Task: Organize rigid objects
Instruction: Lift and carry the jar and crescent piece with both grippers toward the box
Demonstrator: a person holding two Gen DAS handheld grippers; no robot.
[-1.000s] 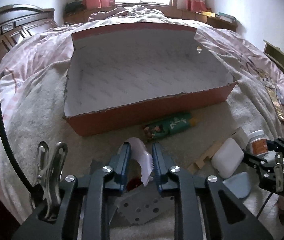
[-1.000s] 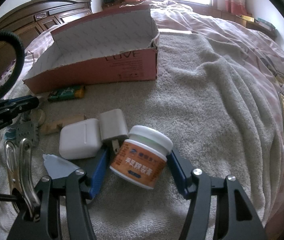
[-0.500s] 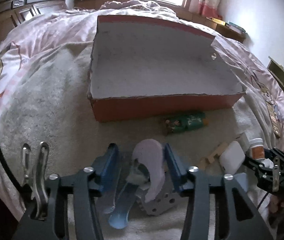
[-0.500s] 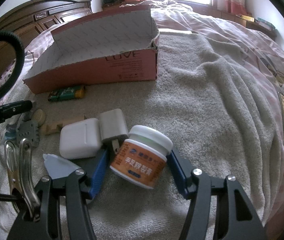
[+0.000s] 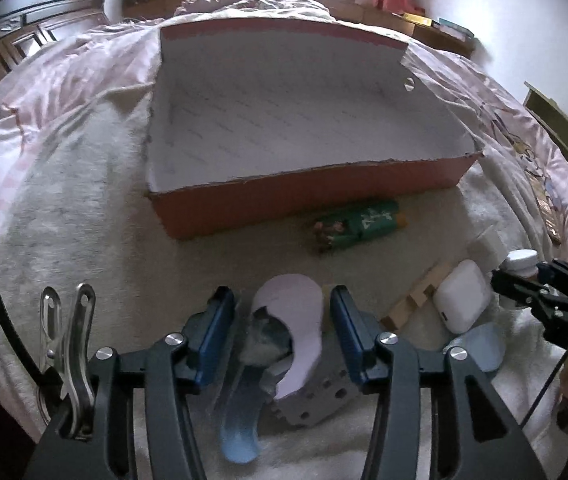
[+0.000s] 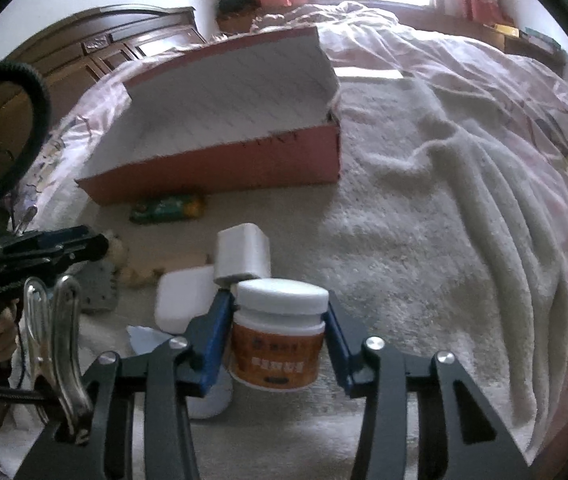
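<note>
Left gripper [image 5: 281,322]: fingers wide, either side of a pink scoop [image 5: 298,330], not touching it.
Right gripper [image 6: 279,330]: fingers narrow, gripping an orange jar [image 6: 277,342] below its white lid.
Box [image 6: 219,172]: open, far and left of the jar, empty as far as visible.
Scoop axis: runs near-to-far, along the fingers.
Hard to make out: blue piece [image 5: 241,420] and grey plate [image 5: 318,398] under the scoop; jar lift unclear.
</note>
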